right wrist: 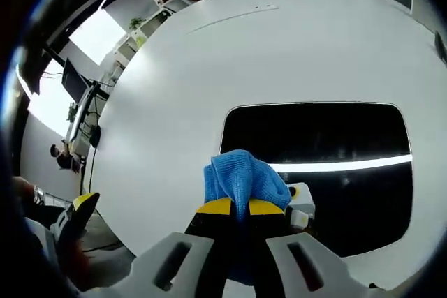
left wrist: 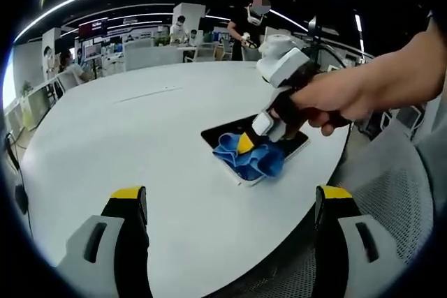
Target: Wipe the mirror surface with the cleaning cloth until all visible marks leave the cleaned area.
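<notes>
Right gripper view: right gripper [right wrist: 241,207] jaws clamped on blue cloth [right wrist: 241,178], pressed to dark mirror [right wrist: 328,137] on white bench [right wrist: 209,61]. Left gripper [left wrist: 230,204] jaws apart, hovering above bench.

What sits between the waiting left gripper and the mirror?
Bare white table, seen in the left gripper view. The left gripper is open, short of the mirror, where the right gripper presses the blue cloth.

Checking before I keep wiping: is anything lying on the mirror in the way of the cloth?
Nothing visible: the right gripper holds the blue cloth on the mirror, whose dark surface looks bare.
</notes>
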`<action>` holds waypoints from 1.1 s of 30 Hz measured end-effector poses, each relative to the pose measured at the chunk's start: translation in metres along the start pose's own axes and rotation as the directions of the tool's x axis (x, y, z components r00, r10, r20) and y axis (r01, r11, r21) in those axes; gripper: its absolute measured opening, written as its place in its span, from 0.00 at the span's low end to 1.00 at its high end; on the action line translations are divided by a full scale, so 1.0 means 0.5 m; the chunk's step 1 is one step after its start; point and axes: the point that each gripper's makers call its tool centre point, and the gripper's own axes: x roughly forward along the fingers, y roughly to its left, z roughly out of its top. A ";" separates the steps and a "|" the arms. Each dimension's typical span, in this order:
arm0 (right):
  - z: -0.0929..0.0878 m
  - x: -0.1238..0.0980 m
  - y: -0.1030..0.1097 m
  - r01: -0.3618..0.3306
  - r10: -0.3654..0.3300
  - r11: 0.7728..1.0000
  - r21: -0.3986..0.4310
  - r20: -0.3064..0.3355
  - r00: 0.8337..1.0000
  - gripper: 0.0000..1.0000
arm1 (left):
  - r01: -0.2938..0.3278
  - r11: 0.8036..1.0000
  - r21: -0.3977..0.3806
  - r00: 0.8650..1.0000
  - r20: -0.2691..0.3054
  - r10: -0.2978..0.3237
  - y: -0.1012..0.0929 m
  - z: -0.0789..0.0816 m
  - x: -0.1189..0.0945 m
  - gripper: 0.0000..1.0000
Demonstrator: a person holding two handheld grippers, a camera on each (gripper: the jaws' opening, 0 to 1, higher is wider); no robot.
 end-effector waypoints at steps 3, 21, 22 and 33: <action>0.015 0.006 -0.006 0.009 -0.009 1.000 -0.006 0.003 1.000 0.00 | 0.002 1.000 -0.002 1.000 0.002 -0.002 0.000 0.001 0.000 0.99; 0.086 0.036 -0.018 0.048 -0.047 0.997 -0.067 0.016 0.999 0.00 | 0.016 1.000 -0.013 1.000 -0.004 -0.017 -0.006 -0.002 0.001 0.99; 0.090 0.040 -0.020 0.048 -0.047 0.996 -0.069 0.016 0.999 0.00 | 0.016 1.000 -0.012 1.000 -0.004 -0.016 -0.006 -0.002 0.001 0.99; 0.110 0.049 -0.021 0.056 -0.055 0.994 -0.092 0.020 0.998 0.00 | 0.015 1.000 -0.007 1.000 -0.006 -0.015 -0.006 -0.002 0.001 0.99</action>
